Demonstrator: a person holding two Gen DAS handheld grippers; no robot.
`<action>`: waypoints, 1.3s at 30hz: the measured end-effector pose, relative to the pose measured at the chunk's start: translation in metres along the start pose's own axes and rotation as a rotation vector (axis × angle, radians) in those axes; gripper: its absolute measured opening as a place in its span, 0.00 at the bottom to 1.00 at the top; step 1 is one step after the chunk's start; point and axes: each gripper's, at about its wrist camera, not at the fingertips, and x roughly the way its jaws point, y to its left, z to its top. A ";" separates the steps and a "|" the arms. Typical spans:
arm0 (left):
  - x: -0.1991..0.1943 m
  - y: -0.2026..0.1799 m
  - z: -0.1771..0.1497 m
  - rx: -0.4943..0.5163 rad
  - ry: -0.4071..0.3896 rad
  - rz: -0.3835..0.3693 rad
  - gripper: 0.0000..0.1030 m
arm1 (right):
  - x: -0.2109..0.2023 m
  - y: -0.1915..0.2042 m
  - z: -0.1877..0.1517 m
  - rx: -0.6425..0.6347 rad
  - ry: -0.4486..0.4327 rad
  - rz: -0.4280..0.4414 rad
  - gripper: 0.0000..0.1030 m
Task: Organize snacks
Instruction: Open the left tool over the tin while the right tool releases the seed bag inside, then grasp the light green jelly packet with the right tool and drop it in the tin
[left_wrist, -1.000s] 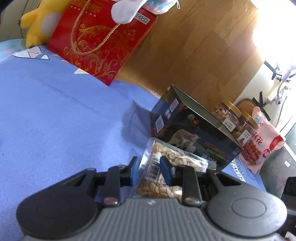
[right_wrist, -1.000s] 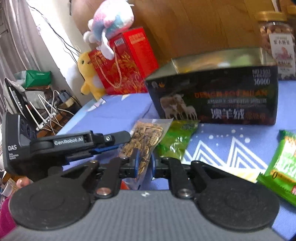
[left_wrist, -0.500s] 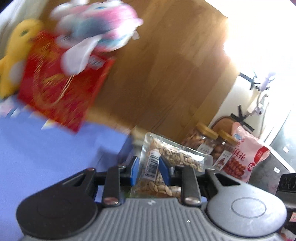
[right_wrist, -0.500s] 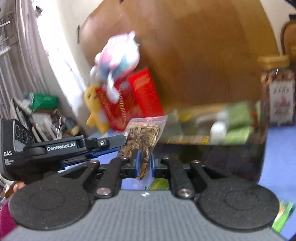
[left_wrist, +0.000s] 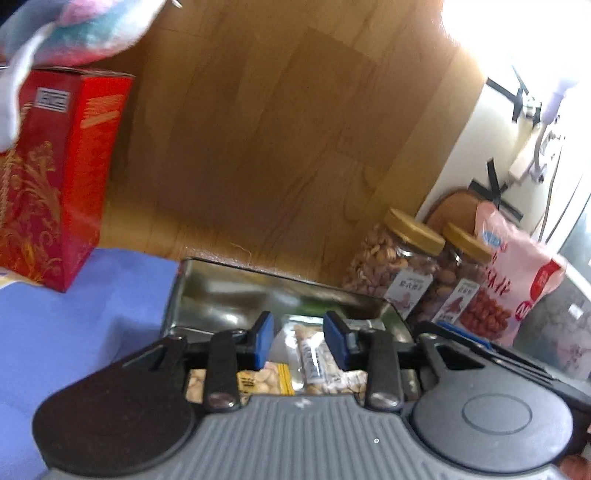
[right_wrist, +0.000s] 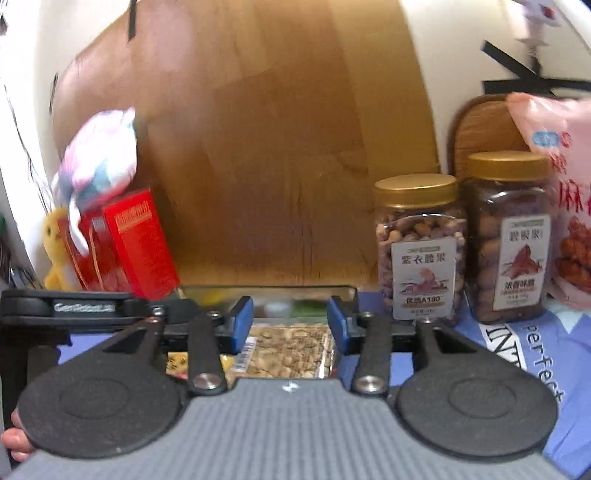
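Note:
My left gripper (left_wrist: 299, 341) hangs over an open metal tin box (left_wrist: 207, 295). Its jaws are opening, and the blue pads stand clear of a clear packet of nuts (left_wrist: 314, 356) that lies low between them inside the box, beside a yellow packet (left_wrist: 260, 380). My right gripper (right_wrist: 290, 325) is above the same tin box (right_wrist: 273, 290), its jaws also opening and wider apart. A clear packet of seeds (right_wrist: 291, 350) lies flat beneath them, untouched by the pads. In the right wrist view, the left gripper's black body (right_wrist: 85, 306) shows at the left.
A red gift box (right_wrist: 136, 243) with a plush toy (right_wrist: 99, 166) on top stands left of the tin. Two gold-lidded nut jars (right_wrist: 417, 251) (right_wrist: 509, 240) and a pink snack bag (right_wrist: 554, 184) stand at the right. A wooden board rises behind, and blue cloth (left_wrist: 74, 332) covers the table.
Both grippers rose from the blue cloth and moved over the tin box with their packets. Their jaws have parted, and both packets now sit lower, inside the box.

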 end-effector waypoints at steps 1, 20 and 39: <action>-0.005 0.001 0.002 0.001 -0.005 0.008 0.32 | -0.005 -0.003 0.000 0.018 -0.009 0.004 0.46; -0.043 0.069 -0.073 -0.196 0.261 -0.066 0.43 | 0.022 0.026 -0.079 0.247 0.419 0.291 0.44; -0.081 0.032 -0.026 -0.096 0.044 -0.106 0.25 | -0.011 0.059 -0.024 0.157 0.181 0.300 0.15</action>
